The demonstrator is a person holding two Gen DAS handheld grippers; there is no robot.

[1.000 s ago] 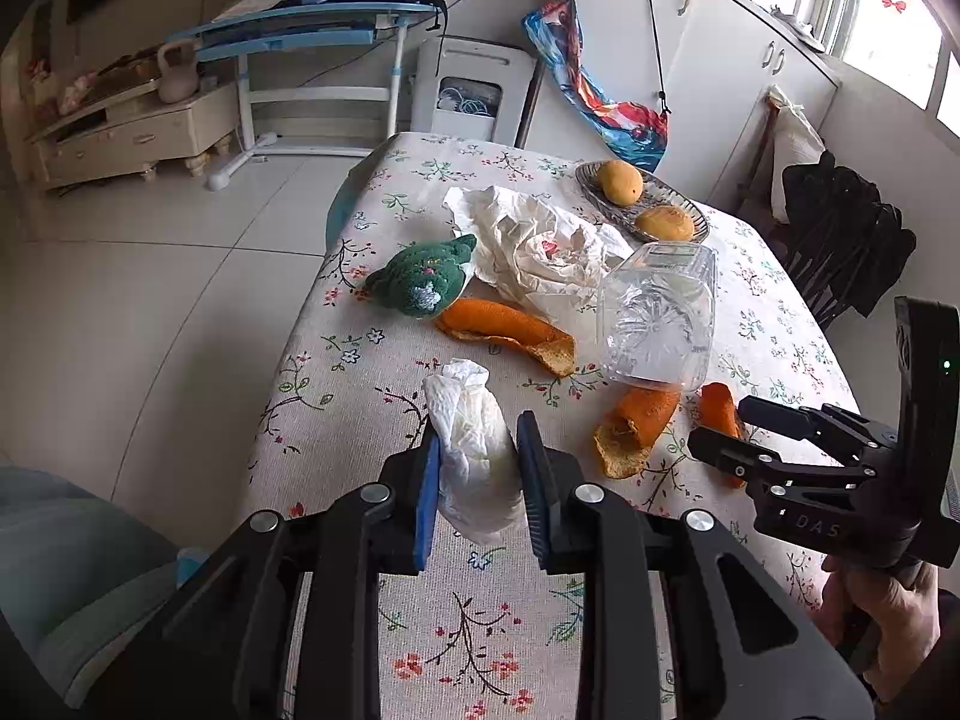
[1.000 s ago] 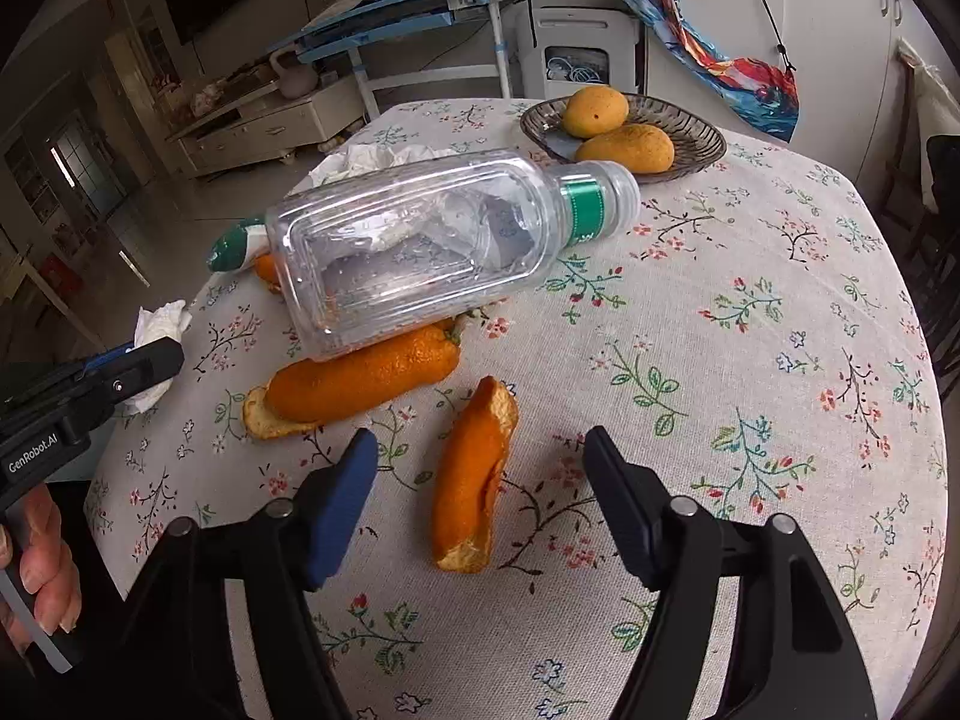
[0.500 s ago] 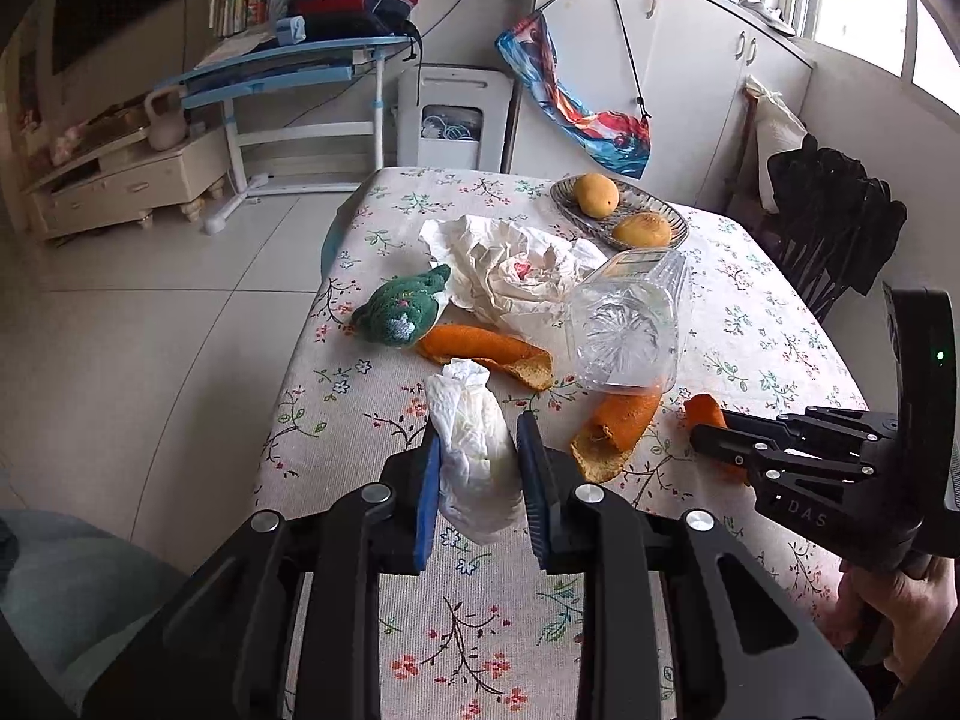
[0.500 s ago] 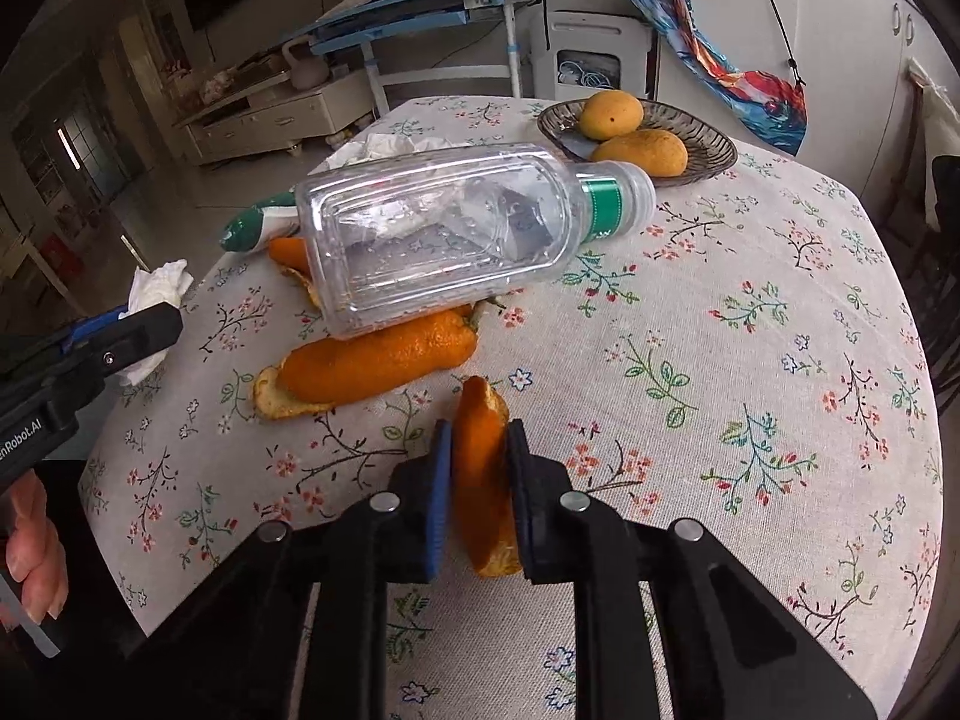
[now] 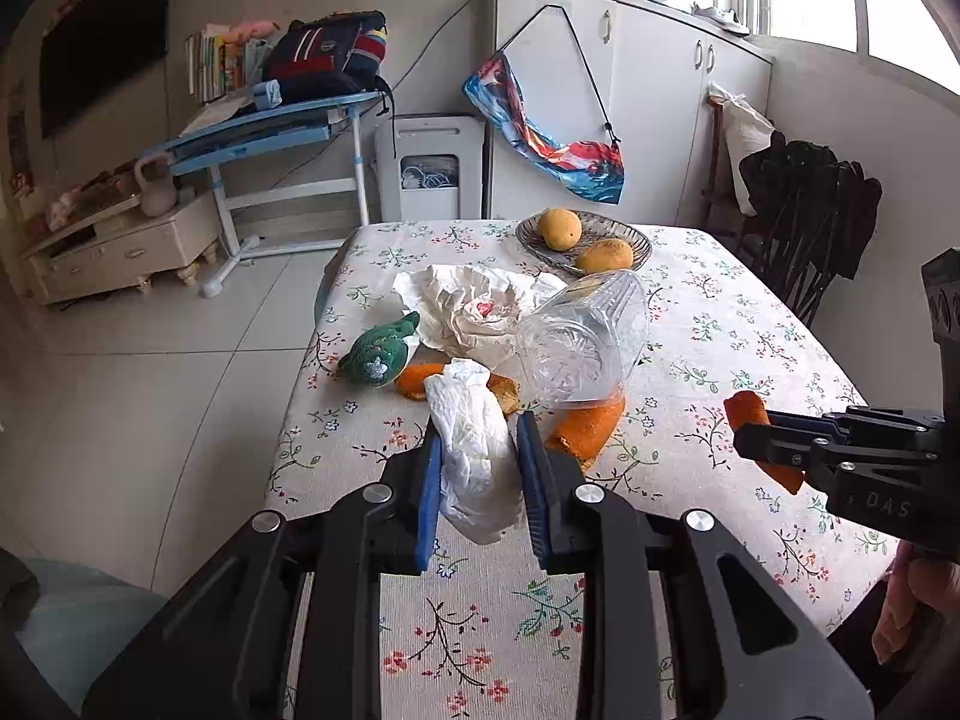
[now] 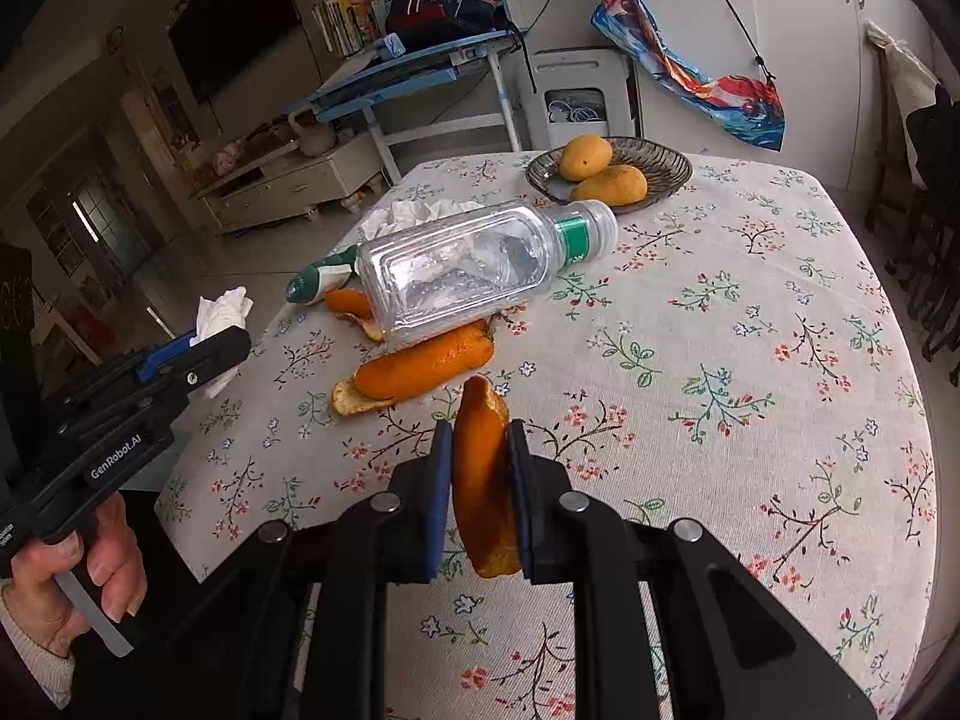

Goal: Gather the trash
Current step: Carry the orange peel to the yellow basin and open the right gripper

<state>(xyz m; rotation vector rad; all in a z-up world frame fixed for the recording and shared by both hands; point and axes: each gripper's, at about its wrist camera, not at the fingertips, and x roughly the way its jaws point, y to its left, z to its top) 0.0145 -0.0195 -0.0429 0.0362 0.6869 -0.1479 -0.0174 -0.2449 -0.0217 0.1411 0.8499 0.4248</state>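
Observation:
My left gripper [image 5: 478, 468] is shut on a crumpled white tissue [image 5: 477, 450] and holds it above the table's near left part; it also shows in the right wrist view [image 6: 219, 315]. My right gripper [image 6: 479, 483] is shut on an orange peel piece [image 6: 483, 474], lifted off the cloth; that peel also shows in the left wrist view [image 5: 747, 411]. On the table lie a clear plastic bottle [image 6: 474, 267], two more orange peels [image 6: 420, 369] [image 6: 351, 306], a crumpled white paper wad [image 5: 480, 312] and a green wrapper [image 5: 378, 351].
The table has a floral cloth [image 6: 750, 360]. A dish [image 6: 663, 165] with two mangoes [image 6: 585, 159] stands at the far side. Black chairs [image 5: 810, 222] stand to the right. The tiled floor [image 5: 150, 372] lies left of the table edge.
My right gripper closed on the orange peel and lifted it off the cloth. My left gripper rose and pulled back with the tissue still in it.

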